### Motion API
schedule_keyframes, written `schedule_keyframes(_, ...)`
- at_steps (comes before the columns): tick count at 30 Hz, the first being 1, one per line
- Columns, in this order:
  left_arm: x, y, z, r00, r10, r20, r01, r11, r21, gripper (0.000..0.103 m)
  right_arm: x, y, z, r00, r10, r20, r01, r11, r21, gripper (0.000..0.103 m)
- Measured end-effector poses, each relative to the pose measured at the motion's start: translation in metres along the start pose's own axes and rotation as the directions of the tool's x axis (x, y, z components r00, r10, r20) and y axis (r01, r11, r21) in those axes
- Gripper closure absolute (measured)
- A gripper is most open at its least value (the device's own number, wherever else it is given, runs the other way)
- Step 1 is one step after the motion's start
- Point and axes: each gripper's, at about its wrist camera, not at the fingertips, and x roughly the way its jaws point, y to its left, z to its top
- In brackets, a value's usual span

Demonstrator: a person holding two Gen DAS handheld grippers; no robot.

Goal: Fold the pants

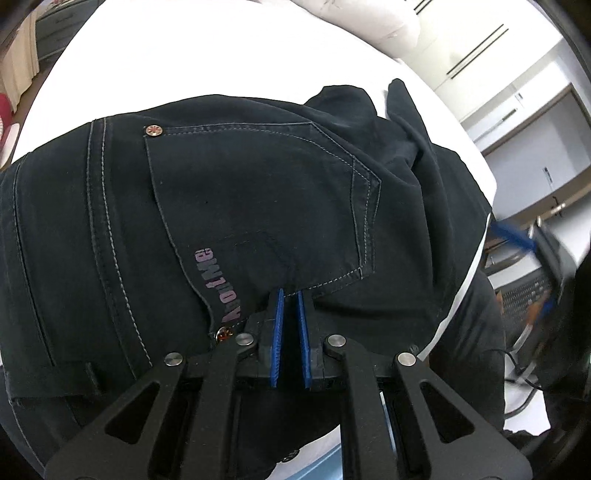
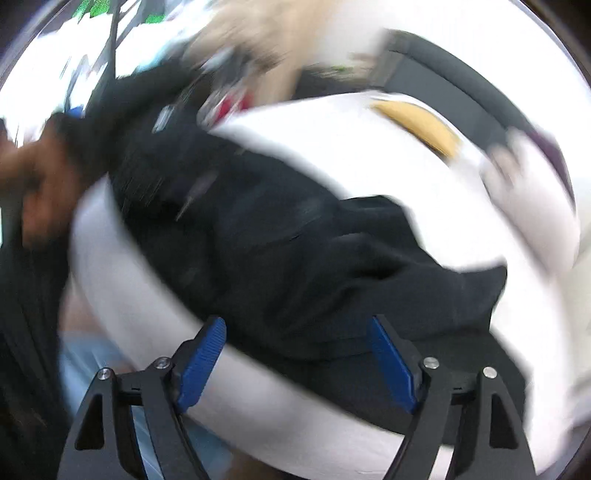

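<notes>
Dark navy pants (image 1: 240,192) lie on a white bed (image 1: 221,62), back pocket up with pale stitching and a purple logo. My left gripper (image 1: 290,295) is shut on a pinch of the pants' fabric near the pocket's lower edge, blue pads close together. In the blurred right wrist view the pants (image 2: 277,251) lie bunched across the white bed (image 2: 351,147). My right gripper (image 2: 299,325) is open and empty, its blue pads (image 2: 201,362) wide apart just short of the fabric's near edge.
White pillows (image 1: 369,18) lie at the bed's far end. Cabinets and a keyboard (image 1: 524,295) stand to the right of the bed. A person's hand (image 2: 40,184) shows at the left of the right wrist view. A yellow item (image 2: 421,125) lies at the back.
</notes>
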Motion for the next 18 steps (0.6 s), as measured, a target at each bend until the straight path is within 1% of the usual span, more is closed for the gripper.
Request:
schedule_keyframes(1,0.001,0.000,-0.002,1.000,0.007,0.003,-0.007,1.000,-0.002,0.095,-0.004,-0.024,0.002,1.000,0.014,0.017,-0.016,0.995,0.098,0.022)
schedule_keyframes(2,0.001,-0.001,-0.002,1.000,0.011,0.005,-0.011,1.000,-0.006,0.095,-0.007,-0.054,0.002,0.999,0.031,0.040,-0.039,0.976,0.215,0.022)
schedule_keyframes(3,0.003,-0.001,-0.005,1.000,0.015,0.006,-0.015,1.000,-0.010,0.095,-0.010,-0.090,0.001,0.996,0.052,0.073,-0.074,0.934,0.350,0.022)
schedule_keyframes(4,0.003,-0.001,-0.006,1.000,0.019,0.006,-0.019,1.000,-0.017,0.095,-0.011,-0.120,-0.003,0.991,0.072,0.109,-0.114,0.883,0.456,0.022)
schedule_keyframes(5,0.003,-0.002,-0.005,1.000,0.023,0.006,-0.022,1.000,-0.020,0.095,-0.010,-0.162,-0.012,0.980,0.099,0.175,-0.184,0.787,0.588,0.022)
schedule_keyframes(6,0.005,-0.003,-0.006,1.000,0.027,0.006,-0.027,0.999,-0.021,0.095,-0.007,-0.191,-0.018,0.969,0.109,0.221,-0.232,0.709,0.666,0.023)
schedule_keyframes(7,0.006,-0.005,-0.006,0.999,0.035,0.007,-0.035,0.999,-0.019,0.095,-0.002,-0.220,-0.026,0.958,0.113,0.262,-0.274,0.624,0.732,0.025)
schedule_keyframes(8,0.007,-0.005,-0.005,0.999,0.039,0.007,-0.039,0.999,-0.018,0.095,0.006,-0.251,-0.034,0.949,0.111,0.294,-0.307,0.527,0.793,0.027)
schedule_keyframes(9,0.009,-0.007,-0.004,0.999,0.044,0.007,-0.044,0.999,-0.018,0.095,0.016,-0.278,-0.042,0.945,0.103,0.309,-0.322,0.440,0.838,0.032)
schedule_keyframes(12,0.012,-0.006,-0.001,0.999,0.046,0.004,-0.046,0.998,-0.032,0.095,0.056,-0.337,-0.062,0.938,0.112,0.327,-0.345,0.245,0.906,0.042)
schedule_keyframes(13,0.012,-0.006,0.000,0.999,0.045,0.002,-0.045,0.998,-0.036,0.095,0.069,-0.347,-0.066,0.938,0.128,0.322,-0.342,0.203,0.918,0.045)
schedule_keyframes(14,0.012,-0.005,0.001,0.999,0.044,0.000,-0.044,0.998,-0.038,0.095,0.087,-0.360,-0.071,0.938,0.148,0.315,-0.335,0.144,0.931,0.047)
schedule_keyframes(16,0.013,-0.003,0.003,0.999,0.041,-0.004,-0.041,0.998,-0.045,0.095,0.113,-0.373,-0.080,0.938,0.178,0.298,-0.314,0.067,0.947,0.048)
schedule_keyframes(17,0.013,-0.003,0.004,0.999,0.041,-0.005,-0.041,0.998,-0.046,0.095,0.123,-0.375,-0.082,0.938,0.196,0.285,-0.298,0.037,0.954,0.048)
schedule_keyframes(18,0.015,-0.004,0.007,0.999,0.041,-0.007,-0.042,0.998,-0.048,0.095,0.131,-0.378,-0.083,0.937,0.209,0.280,-0.291,0.020,0.957,0.048)
